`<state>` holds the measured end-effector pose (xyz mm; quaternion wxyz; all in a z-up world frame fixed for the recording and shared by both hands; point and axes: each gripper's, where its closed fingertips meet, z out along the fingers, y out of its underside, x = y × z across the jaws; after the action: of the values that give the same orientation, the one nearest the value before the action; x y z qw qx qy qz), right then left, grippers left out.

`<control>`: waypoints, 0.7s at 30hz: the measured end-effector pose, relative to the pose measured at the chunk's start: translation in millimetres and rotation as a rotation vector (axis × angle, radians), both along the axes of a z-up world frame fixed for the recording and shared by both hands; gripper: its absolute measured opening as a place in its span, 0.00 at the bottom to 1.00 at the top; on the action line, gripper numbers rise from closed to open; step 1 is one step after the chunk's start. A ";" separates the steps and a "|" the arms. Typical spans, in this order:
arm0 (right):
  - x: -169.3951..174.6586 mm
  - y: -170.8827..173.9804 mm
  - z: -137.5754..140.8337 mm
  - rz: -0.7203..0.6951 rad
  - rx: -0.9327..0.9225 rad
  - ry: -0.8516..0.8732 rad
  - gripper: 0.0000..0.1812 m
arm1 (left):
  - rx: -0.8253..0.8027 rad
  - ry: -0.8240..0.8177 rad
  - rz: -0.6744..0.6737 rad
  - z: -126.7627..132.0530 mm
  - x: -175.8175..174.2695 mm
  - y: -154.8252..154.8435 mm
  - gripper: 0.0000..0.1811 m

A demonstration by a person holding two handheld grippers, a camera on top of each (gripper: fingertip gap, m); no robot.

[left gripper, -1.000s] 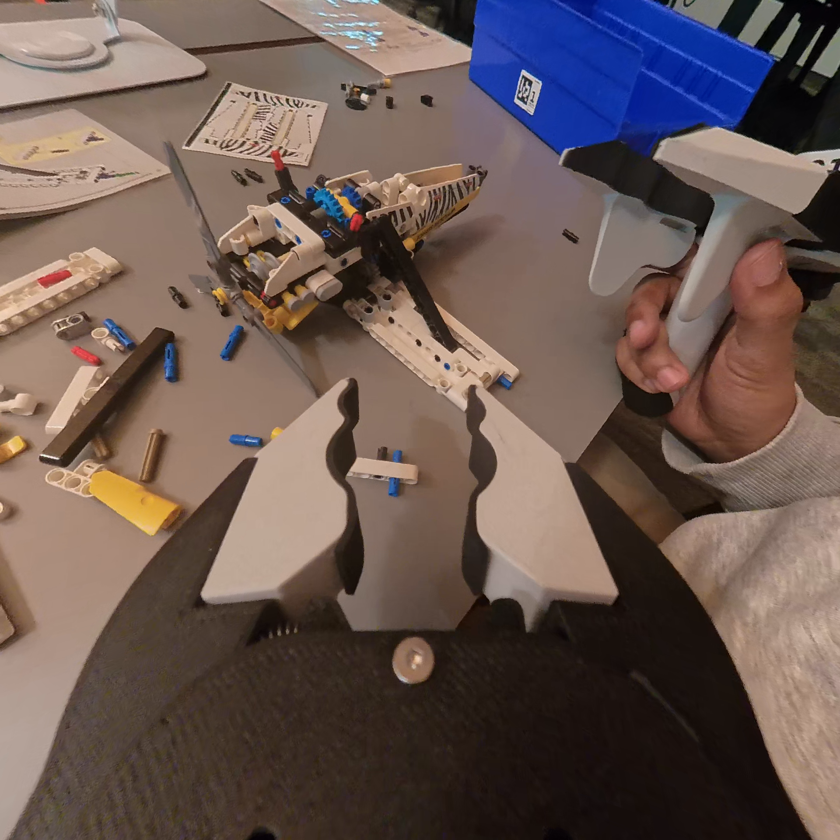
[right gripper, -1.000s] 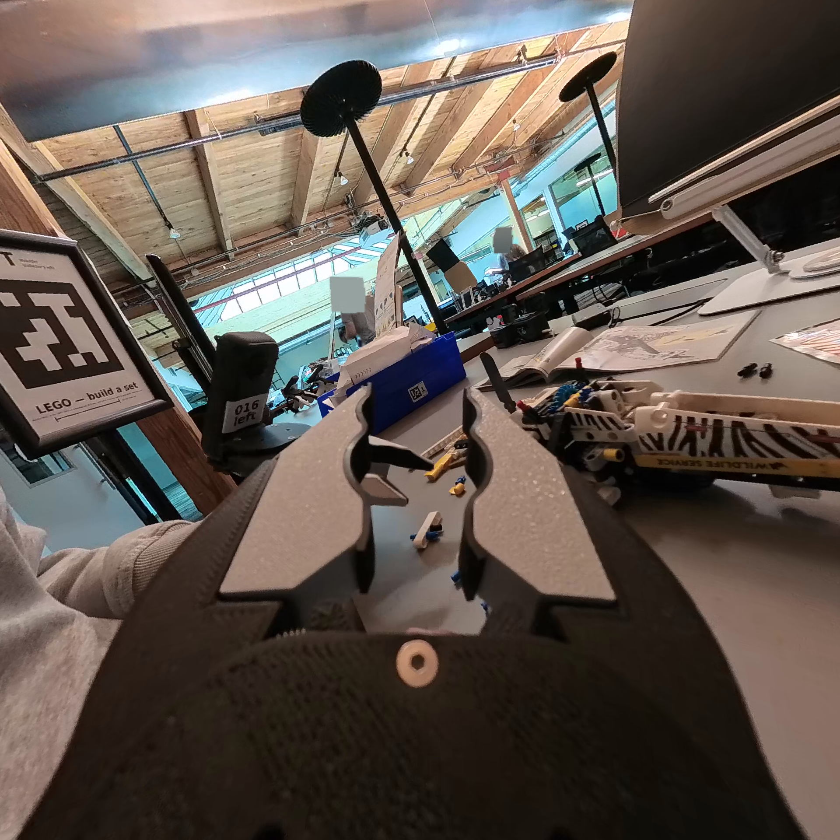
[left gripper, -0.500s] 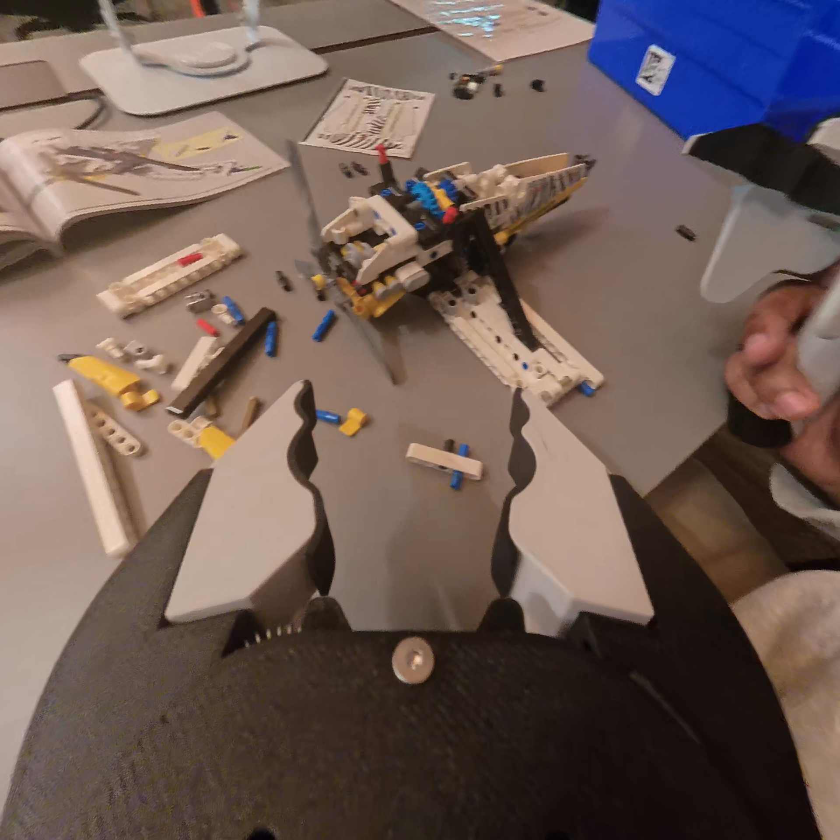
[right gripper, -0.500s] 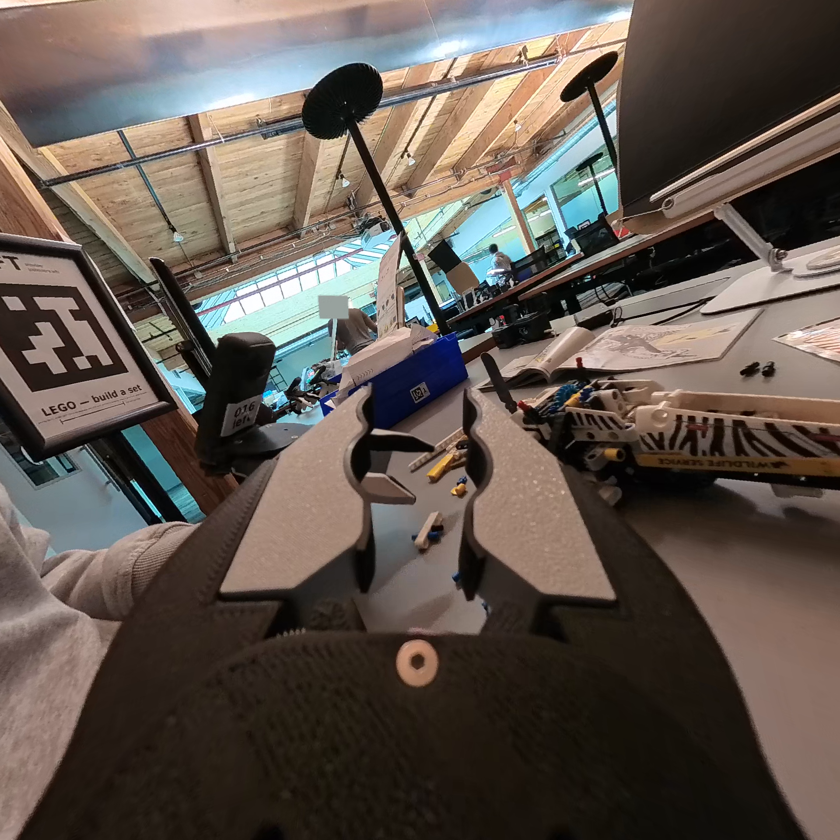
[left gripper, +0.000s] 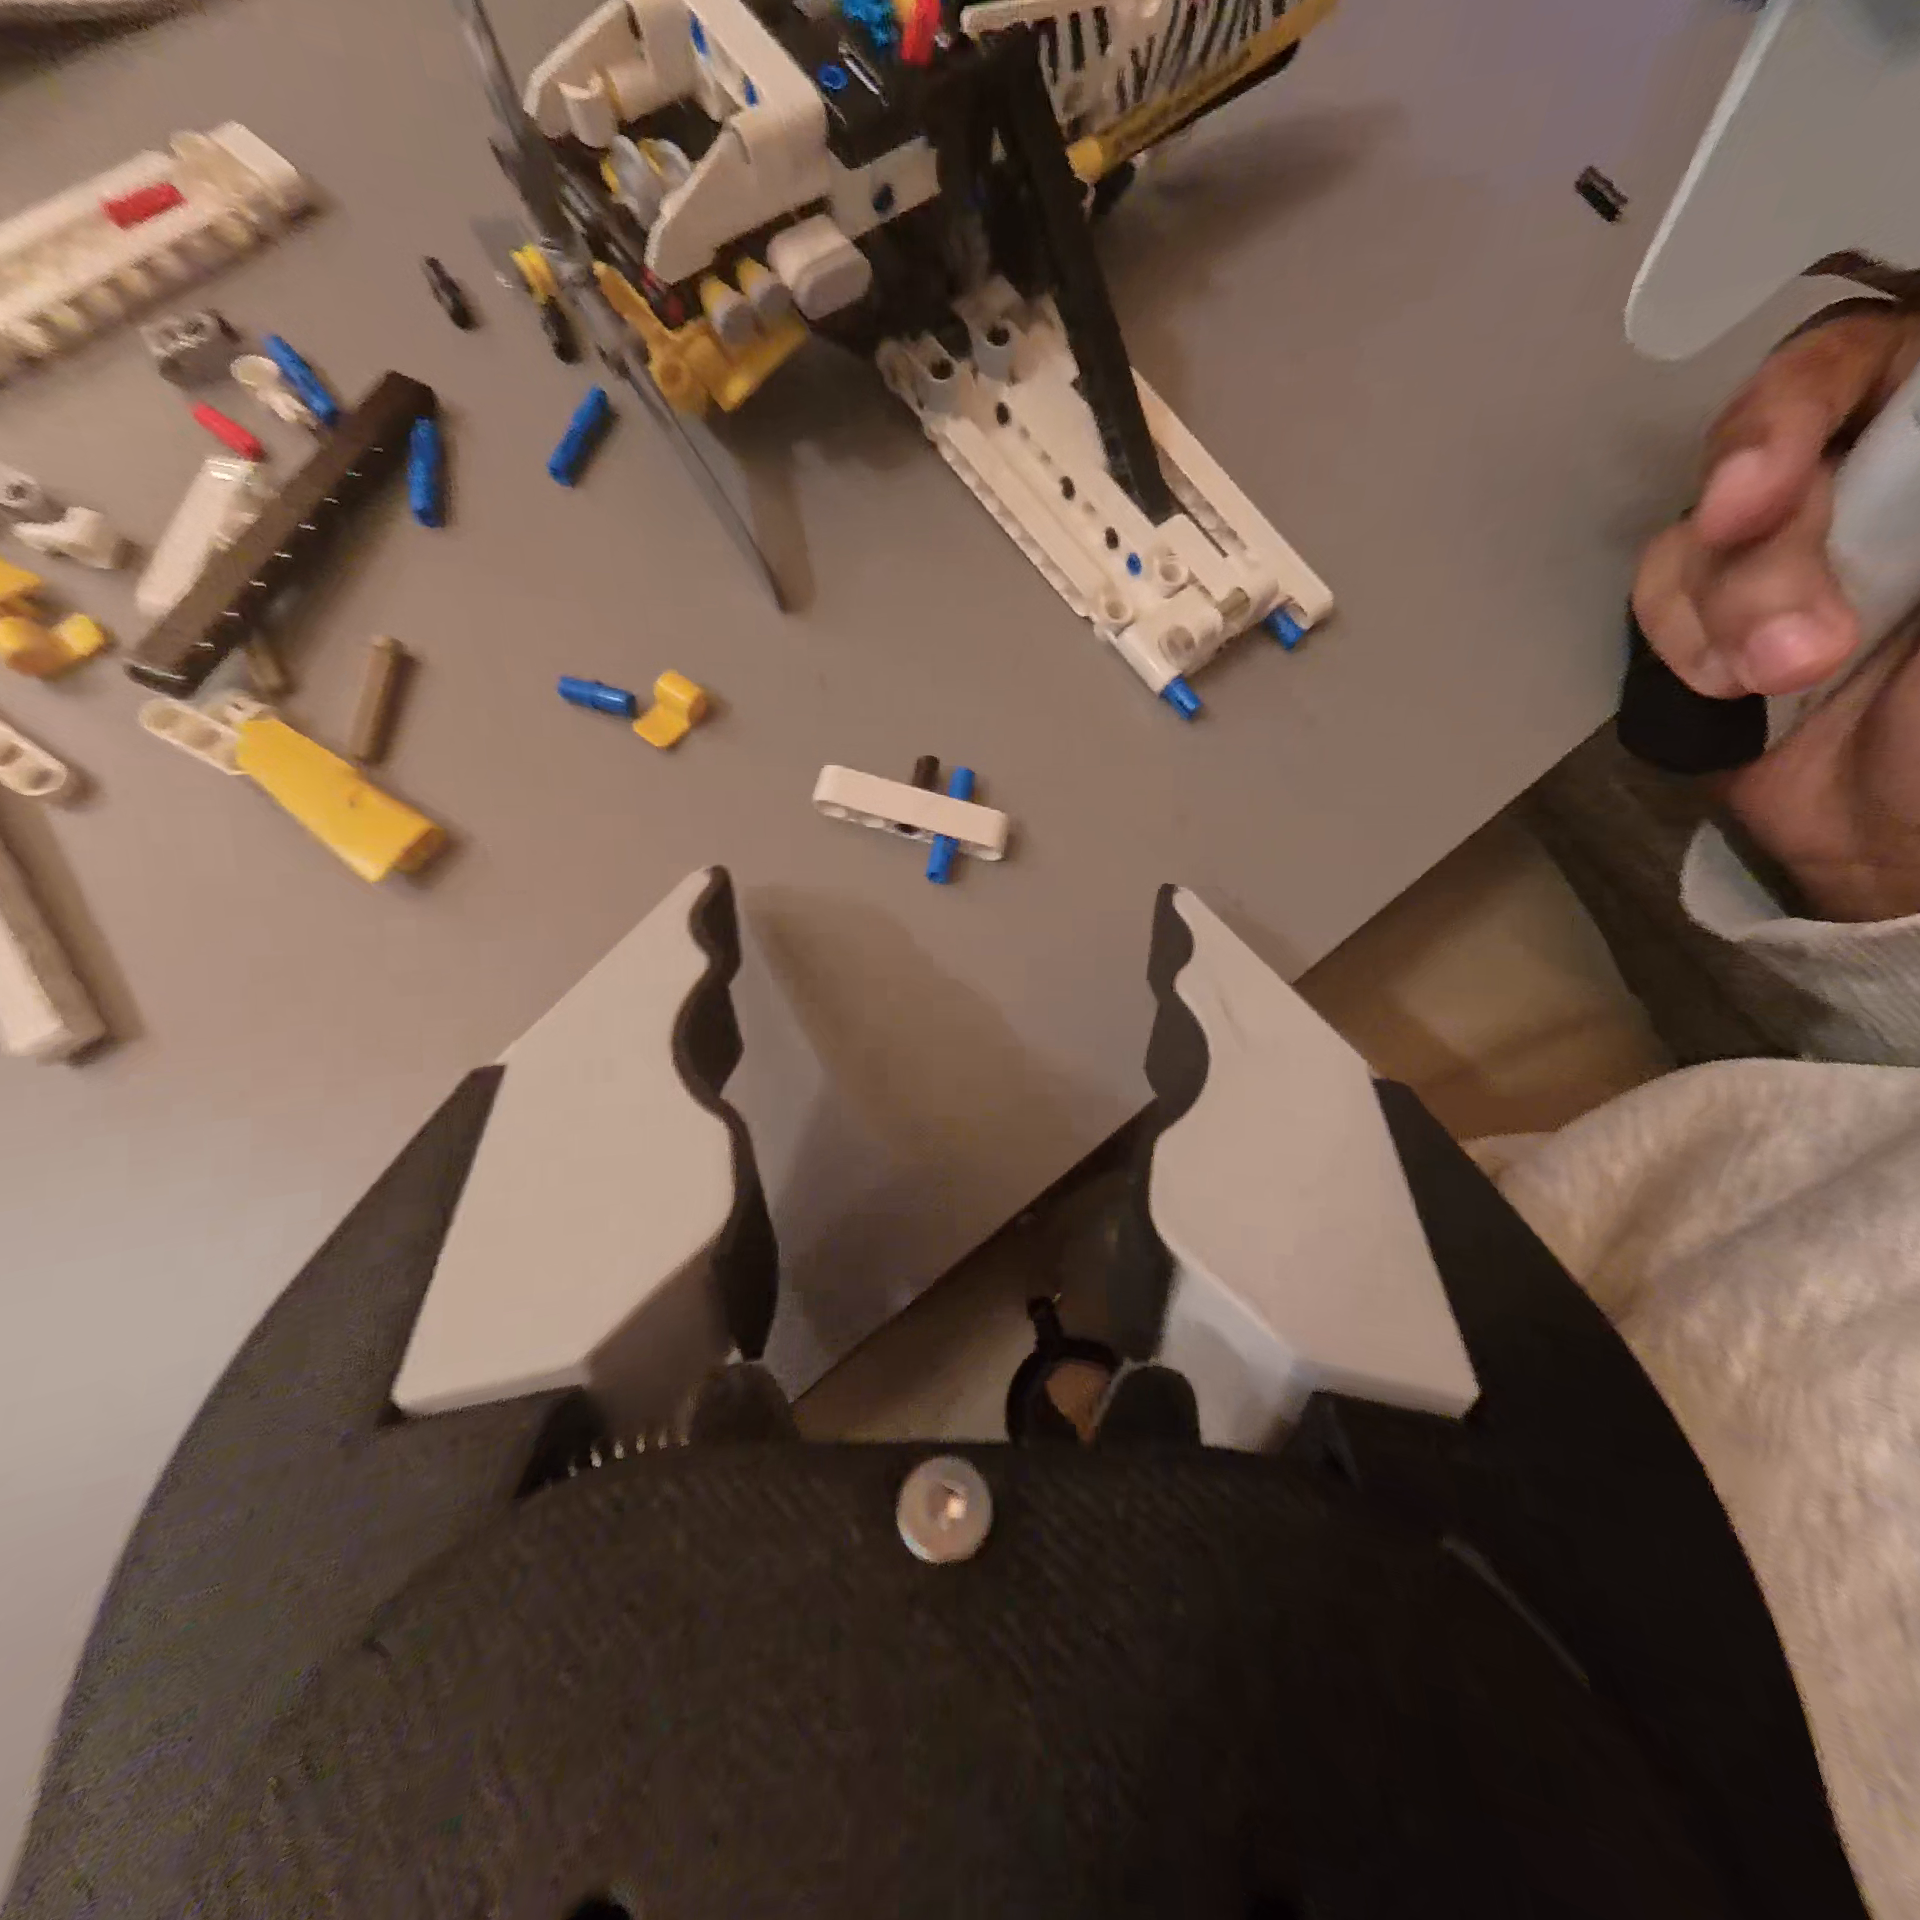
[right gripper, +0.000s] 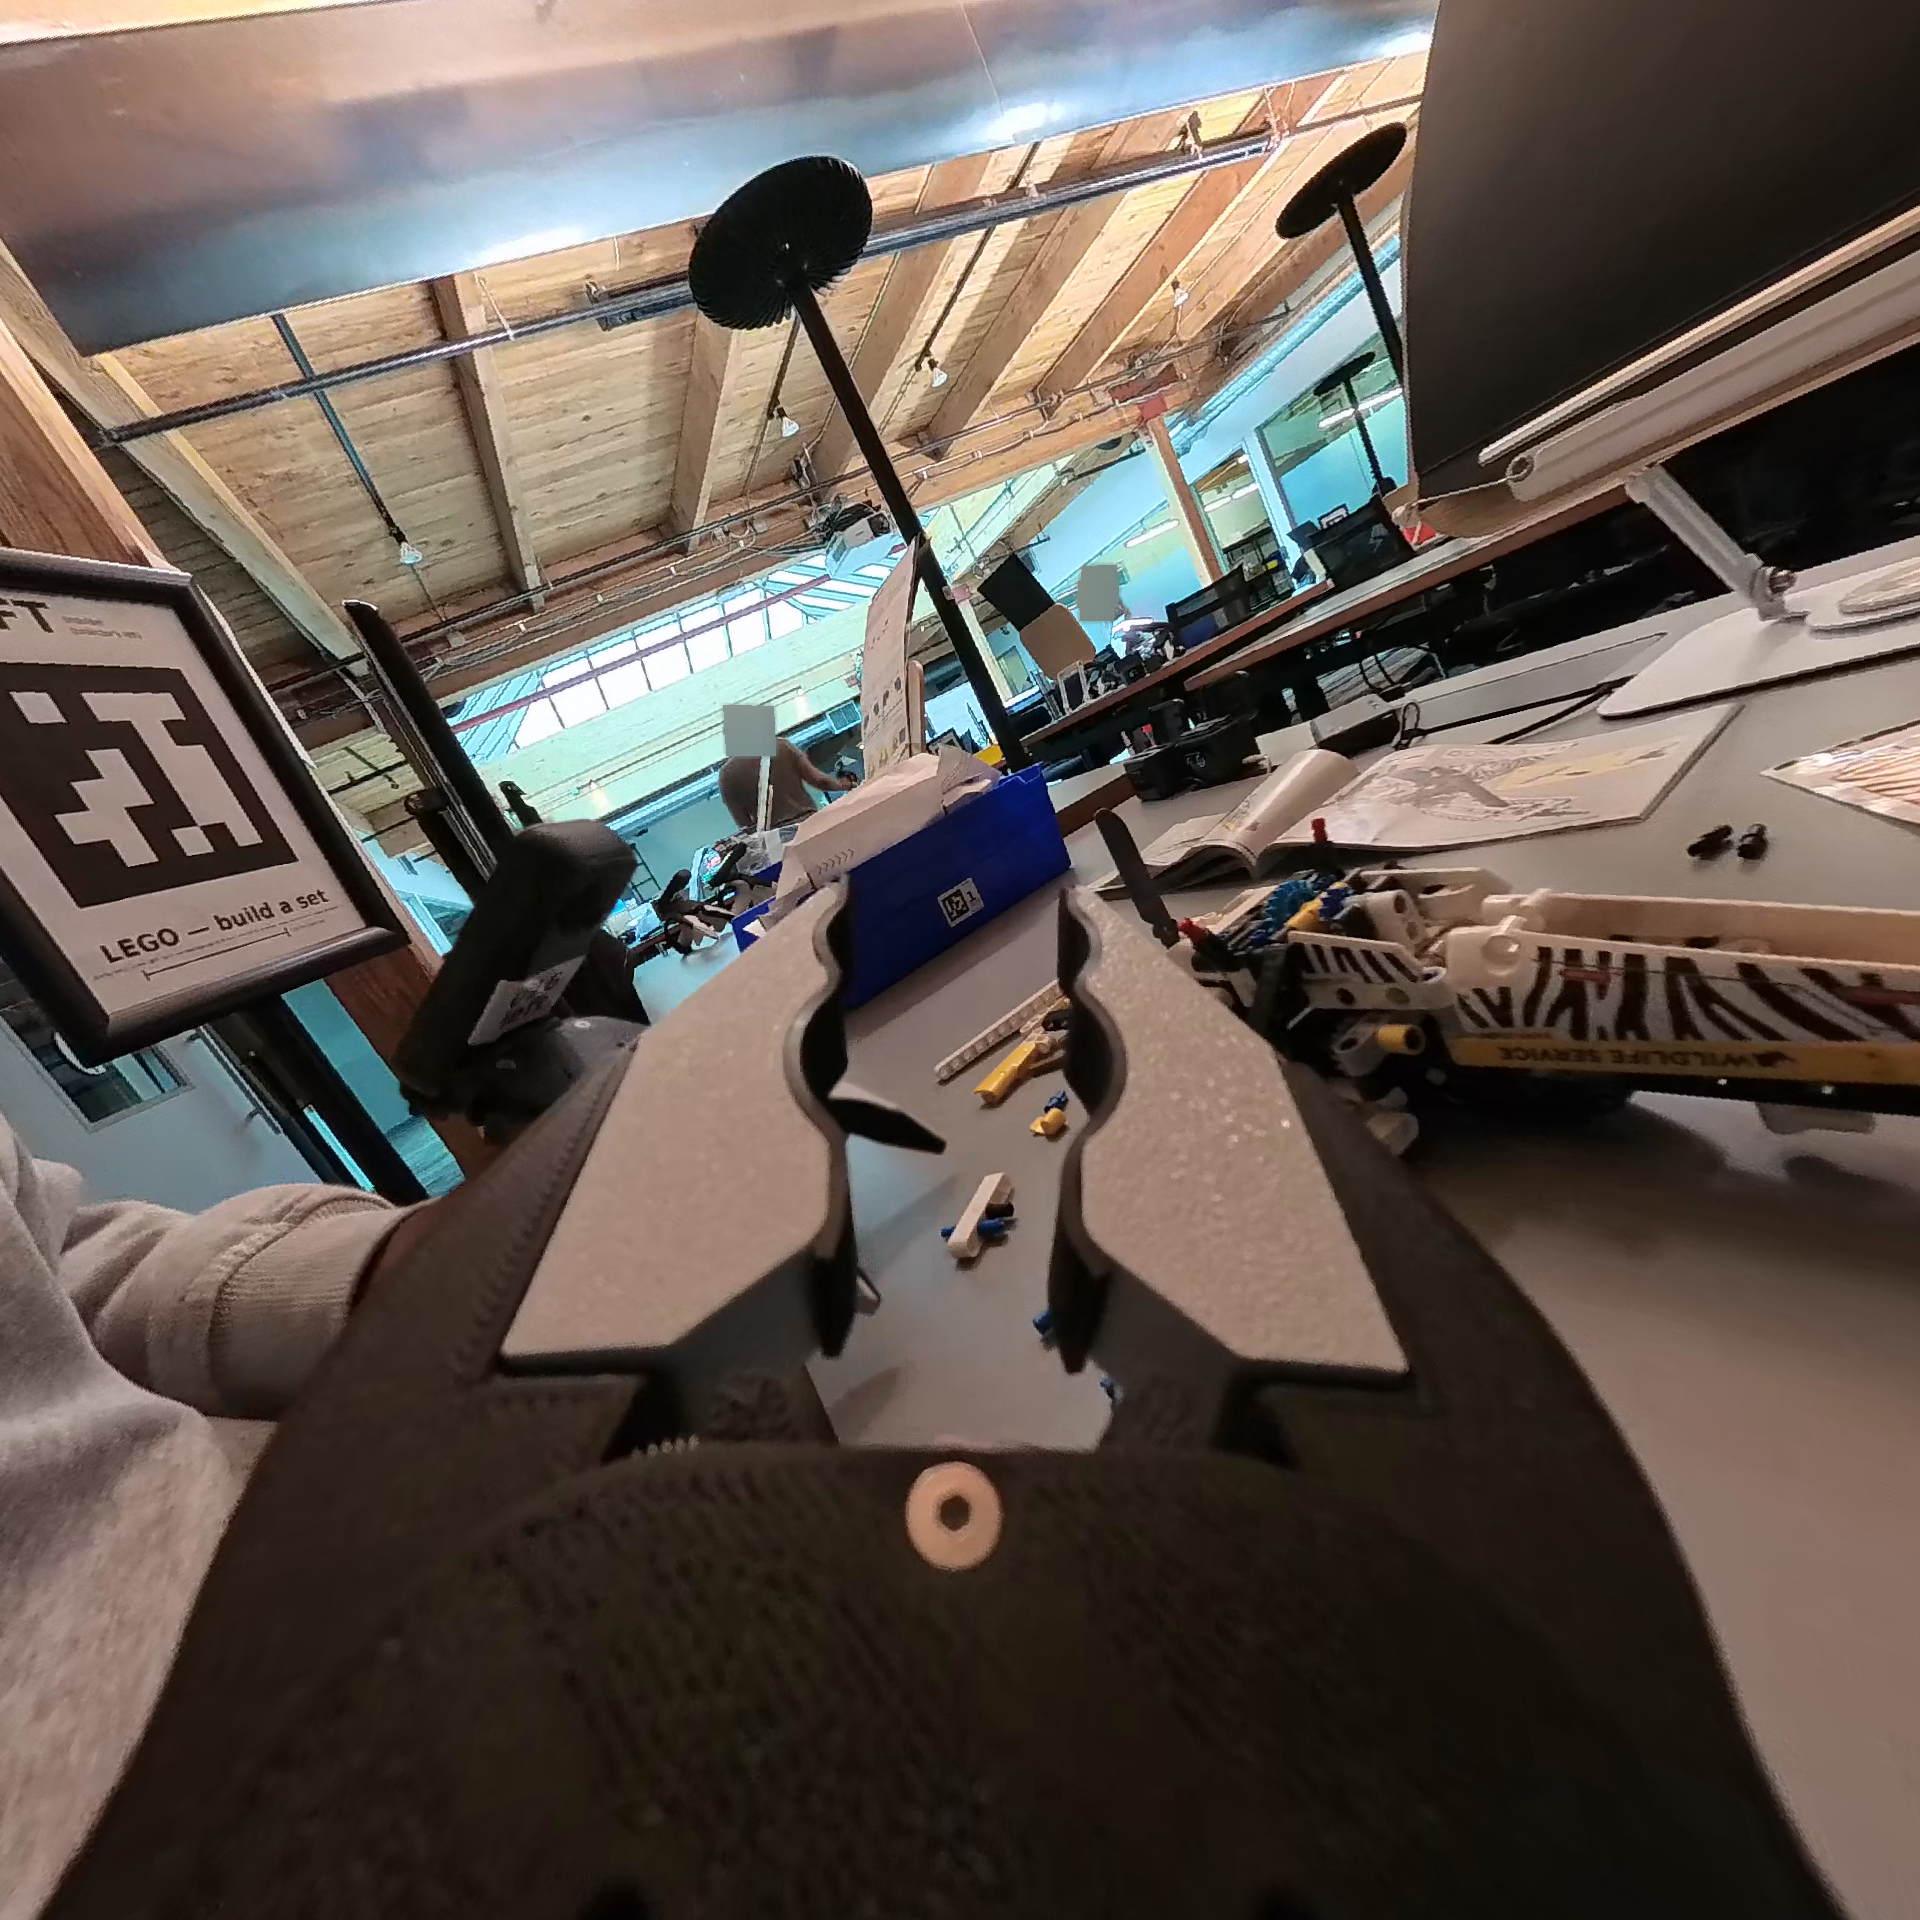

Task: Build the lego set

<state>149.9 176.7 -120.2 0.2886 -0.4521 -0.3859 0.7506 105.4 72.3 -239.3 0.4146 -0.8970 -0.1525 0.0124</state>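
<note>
The partly built plane [left gripper: 831, 197], white with zebra stripes and a white wing [left gripper: 1101, 499], lies on the grey table. It also shows in the right wrist view [right gripper: 1558, 987]. A short white beam [left gripper: 909, 810] with a blue and a black pin lies just beyond my left gripper [left gripper: 940, 894], which is wide open and empty over the table's near edge. The beam also shows in the right wrist view [right gripper: 982, 1210], on the table beyond my right gripper [right gripper: 956, 914], which is open and empty. A hand [left gripper: 1766, 582] holds the right gripper at the right of the left wrist view.
Loose pieces lie left of the plane: a yellow panel [left gripper: 332, 800], a black beam [left gripper: 281, 530], a long white beam [left gripper: 135, 239], blue pins [left gripper: 577, 436]. A blue bin [right gripper: 935, 894], an open booklet [right gripper: 1455, 800] and a framed marker sign [right gripper: 156, 810] stand farther off. One gripper's finger ends stand about 15 cm off the other's. The partly built plane [left gripper: 831, 197] is about equally far from each gripper, around 12 cm.
My left gripper has opened wider, tilted down and come closer to the table by the white beam. The right gripper has barely moved.
</note>
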 end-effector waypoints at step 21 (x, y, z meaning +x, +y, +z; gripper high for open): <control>7.1 15.6 2.2 -0.035 -0.020 0.010 0.22 | 0.146 -0.093 -0.088 1.3 -0.8 24.2 0.00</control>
<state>157.0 192.3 -118.0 0.2991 -0.4578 -0.3692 0.7515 104.6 96.5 -237.9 0.4717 -0.8698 -0.1325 -0.0588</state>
